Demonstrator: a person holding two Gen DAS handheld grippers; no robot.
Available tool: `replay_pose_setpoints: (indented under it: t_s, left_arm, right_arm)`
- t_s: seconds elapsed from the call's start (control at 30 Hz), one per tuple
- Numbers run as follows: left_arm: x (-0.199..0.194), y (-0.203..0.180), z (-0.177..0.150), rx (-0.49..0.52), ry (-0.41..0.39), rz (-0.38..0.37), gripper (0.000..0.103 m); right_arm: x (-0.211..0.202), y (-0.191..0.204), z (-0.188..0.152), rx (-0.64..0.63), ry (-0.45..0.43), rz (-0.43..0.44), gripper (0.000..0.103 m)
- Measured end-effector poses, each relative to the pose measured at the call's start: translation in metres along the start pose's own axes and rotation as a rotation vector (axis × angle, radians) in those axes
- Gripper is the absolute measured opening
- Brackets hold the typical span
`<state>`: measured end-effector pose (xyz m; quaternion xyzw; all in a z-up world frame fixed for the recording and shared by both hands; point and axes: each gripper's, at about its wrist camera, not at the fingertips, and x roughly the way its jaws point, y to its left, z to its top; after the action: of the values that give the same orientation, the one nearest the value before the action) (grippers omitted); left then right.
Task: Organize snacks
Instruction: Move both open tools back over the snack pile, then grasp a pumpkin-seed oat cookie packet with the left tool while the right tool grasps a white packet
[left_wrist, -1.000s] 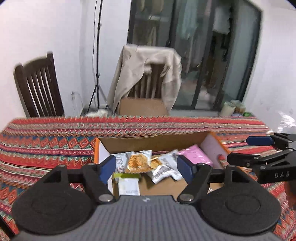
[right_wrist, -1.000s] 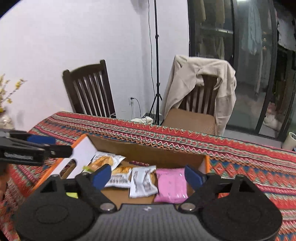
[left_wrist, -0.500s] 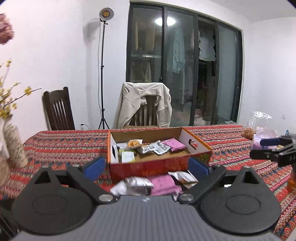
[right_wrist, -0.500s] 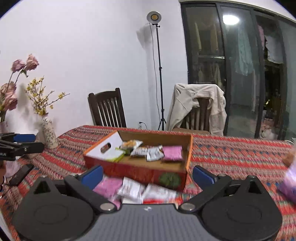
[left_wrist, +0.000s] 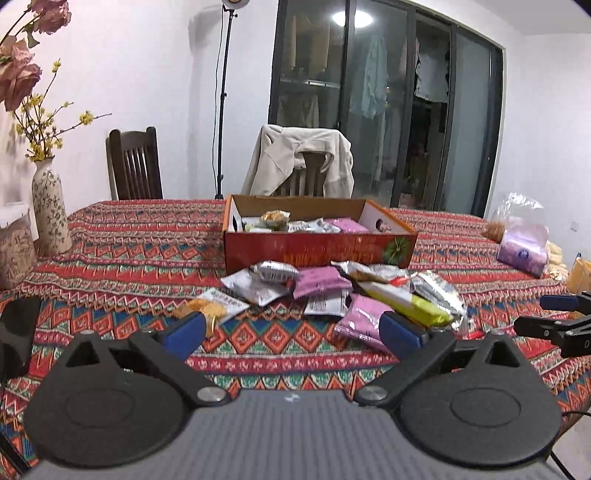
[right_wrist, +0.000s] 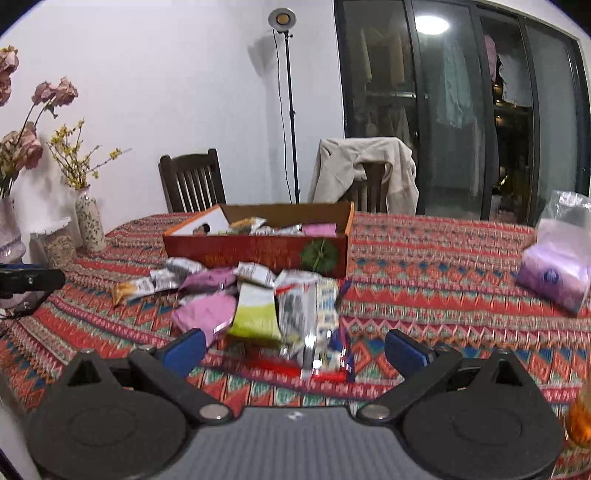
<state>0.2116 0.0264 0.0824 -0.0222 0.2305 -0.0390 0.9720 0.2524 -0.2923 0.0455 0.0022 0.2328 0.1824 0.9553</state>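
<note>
A red cardboard box (left_wrist: 317, 248) with several snack packets inside sits mid-table; it also shows in the right wrist view (right_wrist: 258, 253). A loose pile of snack packets (left_wrist: 332, 291) lies in front of it: pink, silver, and a yellow-green one (right_wrist: 255, 314). My left gripper (left_wrist: 291, 330) is open and empty, back from the pile. My right gripper (right_wrist: 293, 349) is open and empty, just short of the nearest packets. The right gripper's fingertips (left_wrist: 554, 314) show at the right edge of the left wrist view.
A patterned vase (left_wrist: 50, 210) with flowers and a jar stand at the table's left. A plastic bag with purple packs (right_wrist: 557, 266) lies at the right. Two chairs, one draped with a beige jacket (left_wrist: 299, 162), stand behind the table. A lamp stand is by the wall.
Both grippers have pulled back and away from above the box to the near side of the table. The loose pile in front of the box has come into view.
</note>
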Motion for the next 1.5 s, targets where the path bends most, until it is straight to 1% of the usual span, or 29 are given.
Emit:
replay_pose_setpoints:
  t_s: [0.1,0.2,0.37,0.5,0.63,0.77,0.83,0.93,1.0,1.03,1.07,1.1,1.13,1.17,1.23,1.27,1.3,1.37,1.43,1.47,1.5]
  left_arm:
    - [-0.003,-0.002,-0.003,0.025,-0.009,-0.003,0.102]
    - [-0.003,-0.006,-0.006,0.045,-0.015,-0.008,0.102]
    - [0.0,-0.008,-0.012,0.041,0.001,-0.039,0.103]
    - [0.009,-0.005,-0.015,0.035,0.023,-0.049,0.103]
    - [0.022,0.005,-0.016,0.02,0.036,-0.047,0.103]
    - [0.045,0.027,-0.015,0.019,0.046,0.001,0.103]
    - [0.06,0.039,-0.012,0.042,0.059,0.02,0.103]
    - [0.09,0.063,-0.003,0.091,0.091,0.02,0.103]
    - [0.115,0.079,0.004,0.112,0.119,-0.01,0.102]
    - [0.129,0.086,0.007,0.118,0.146,-0.02,0.102]
    - [0.139,0.091,0.008,0.121,0.168,-0.02,0.1]
    - [0.151,0.097,0.01,0.125,0.187,-0.026,0.095]
    - [0.16,0.101,0.011,0.13,0.203,-0.038,0.091]
    - [0.168,0.106,0.011,0.132,0.217,-0.061,0.09]
    - [0.179,0.113,0.011,0.133,0.235,-0.116,0.079]
    - [0.183,0.117,0.01,0.136,0.243,-0.145,0.077]
    - [0.185,0.118,0.009,0.139,0.246,-0.158,0.074]
    - [0.183,0.118,0.006,0.167,0.225,-0.174,0.068]
    - [0.18,0.117,0.004,0.179,0.205,-0.164,0.051]
    - [0.179,0.118,0.004,0.175,0.202,-0.159,0.05]
    - [0.179,0.12,0.005,0.164,0.202,-0.157,0.046]
  right_arm:
    - [0.001,0.005,-0.01,-0.004,0.019,-0.007,0.103]
    - [0.002,0.007,-0.019,0.006,0.046,0.007,0.103]
    - [0.003,0.014,-0.029,0.009,0.084,0.034,0.103]
    - [0.002,0.016,-0.031,0.029,0.085,0.049,0.103]
    - [0.008,0.014,-0.024,0.057,0.068,0.043,0.103]
    - [0.018,0.018,-0.009,0.076,0.038,0.06,0.103]
    - [0.027,0.023,-0.001,0.073,0.031,0.081,0.103]
    - [0.046,0.038,0.013,0.054,0.041,0.107,0.103]
    - [0.063,0.049,0.025,0.047,0.046,0.144,0.102]
    - [0.076,0.055,0.033,0.052,0.05,0.167,0.101]
    - [0.087,0.061,0.039,0.055,0.055,0.183,0.101]
    - [0.098,0.068,0.045,0.054,0.059,0.196,0.1]
    - [0.112,0.076,0.052,0.047,0.062,0.207,0.094]
    - [0.125,0.085,0.059,0.038,0.069,0.212,0.091]
    - [0.152,0.102,0.071,0.014,0.082,0.227,0.091]
    - [0.166,0.11,0.077,0.001,0.089,0.231,0.091]
    - [0.178,0.117,0.08,-0.01,0.094,0.23,0.09]
    - [0.204,0.129,0.089,-0.02,0.116,0.225,0.089]
    - [0.23,0.135,0.097,0.016,0.145,0.243,0.089]
    - [0.241,0.136,0.099,0.029,0.158,0.251,0.089]
    - [0.253,0.139,0.101,0.038,0.167,0.249,0.089]
